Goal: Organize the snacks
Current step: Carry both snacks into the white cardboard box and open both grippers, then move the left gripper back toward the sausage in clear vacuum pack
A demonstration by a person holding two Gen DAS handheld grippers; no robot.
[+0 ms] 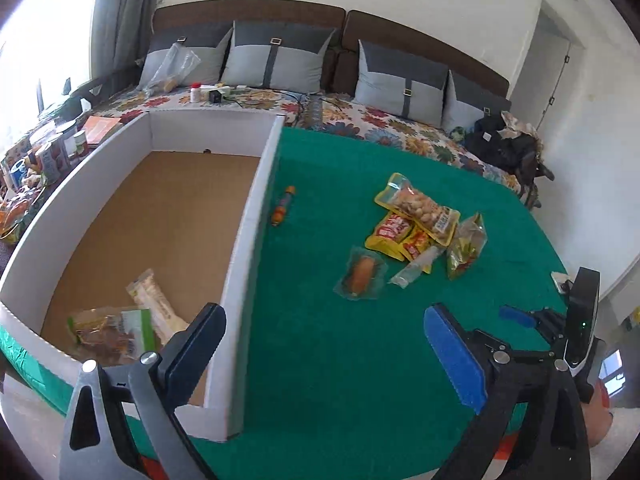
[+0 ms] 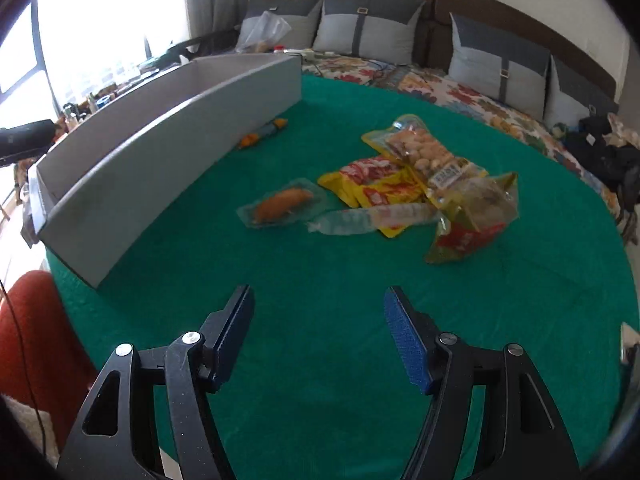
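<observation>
Green felt covers the surface (image 2: 320,360), with a sofa of grey cushions (image 1: 276,60) behind. On its left side sits a white-walled cardboard box (image 1: 248,216) holding two snack packets (image 1: 132,320) in its near corner. Loose on the felt lie a peanut pouch (image 2: 424,156), yellow-red packets (image 2: 372,184), a clear-wrapped bun (image 2: 280,204) and a small orange sausage stick (image 1: 283,205) beside the box wall. Left gripper (image 1: 328,356) – jaws spread wide, empty. Right gripper (image 2: 320,336) – jaws partly open, holding nothing.

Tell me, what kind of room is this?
Probably a home living room: a long sofa with grey cushions, a curtained window, and a door.
</observation>
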